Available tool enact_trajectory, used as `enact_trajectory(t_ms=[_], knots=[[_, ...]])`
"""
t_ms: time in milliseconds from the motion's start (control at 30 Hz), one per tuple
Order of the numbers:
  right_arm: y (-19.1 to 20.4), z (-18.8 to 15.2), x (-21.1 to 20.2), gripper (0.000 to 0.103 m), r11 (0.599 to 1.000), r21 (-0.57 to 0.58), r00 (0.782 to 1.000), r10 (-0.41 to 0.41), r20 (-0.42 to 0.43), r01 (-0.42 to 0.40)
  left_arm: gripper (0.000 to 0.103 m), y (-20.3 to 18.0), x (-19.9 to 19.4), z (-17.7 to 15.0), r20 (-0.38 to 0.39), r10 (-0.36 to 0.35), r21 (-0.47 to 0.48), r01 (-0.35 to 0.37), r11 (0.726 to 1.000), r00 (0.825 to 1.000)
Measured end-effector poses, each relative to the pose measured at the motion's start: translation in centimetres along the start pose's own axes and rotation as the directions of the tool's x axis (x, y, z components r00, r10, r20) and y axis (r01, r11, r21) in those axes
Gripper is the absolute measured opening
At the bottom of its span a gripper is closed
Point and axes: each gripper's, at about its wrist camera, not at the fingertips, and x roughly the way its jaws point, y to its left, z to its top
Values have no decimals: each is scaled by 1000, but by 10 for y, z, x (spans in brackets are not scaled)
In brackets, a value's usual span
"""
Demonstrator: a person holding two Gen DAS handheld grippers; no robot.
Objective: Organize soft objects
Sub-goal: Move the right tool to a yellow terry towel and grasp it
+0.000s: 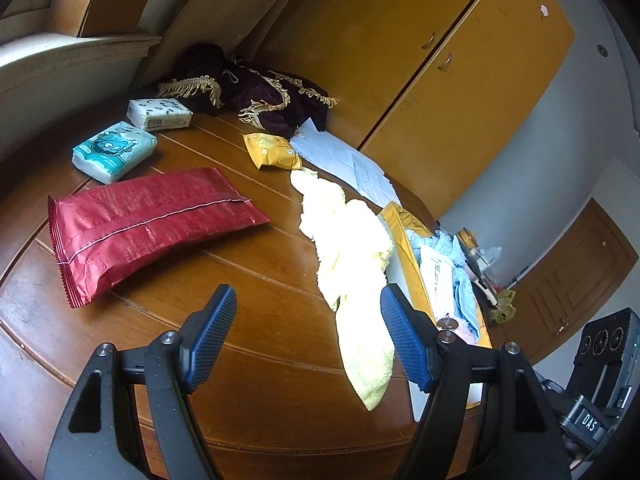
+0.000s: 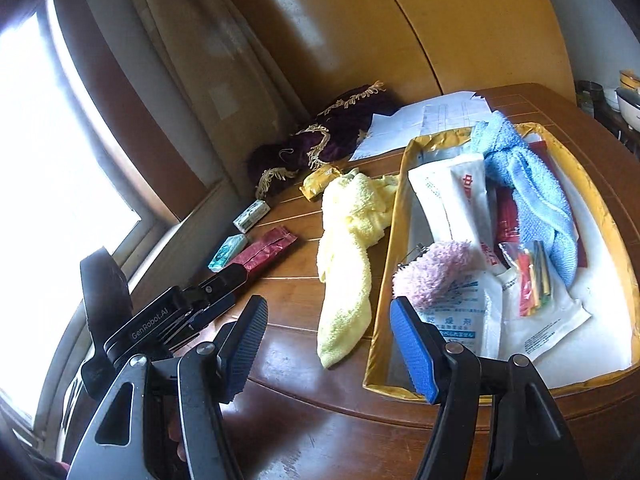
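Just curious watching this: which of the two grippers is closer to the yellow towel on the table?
Left, probably. The yellow towel partly lies between the left gripper's open fingers; the right gripper hovers just short of its near end.

Glossy varnished wood is seen on the table (image 1: 256,320); fluffy terry cloth on the yellow towel (image 1: 352,248); crinkled shiny foil on the red pouch (image 1: 140,220).

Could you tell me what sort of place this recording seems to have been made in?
Most likely a room in a home. A wooden table stands beside tall wooden cupboard doors and a curtained window, strewn with household things: a yellow towel, tissue packs and a gold-rimmed box.
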Motion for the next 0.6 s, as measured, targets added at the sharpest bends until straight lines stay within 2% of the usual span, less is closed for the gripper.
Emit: enact_trajectory(t_ms=[200,300,400,600], knots=[[11,9,15,67,1000,-2,999,20,-32,-20,74,2,-9,1,44,-23,-7,23,1000,999],[16,21,25,67,999,-17,998,-32,-58,31,74,5,-8,3,41,-21,-30,22,999,999],[16,45,45,67,994,-33,989,-105,-106,102,74,10,-8,5,40,-25,-55,27,998,999],[20,111,103,67,983,-43,975,-181,-125,177,74,18,-7,6,30,-39,-98,42,994,999]])
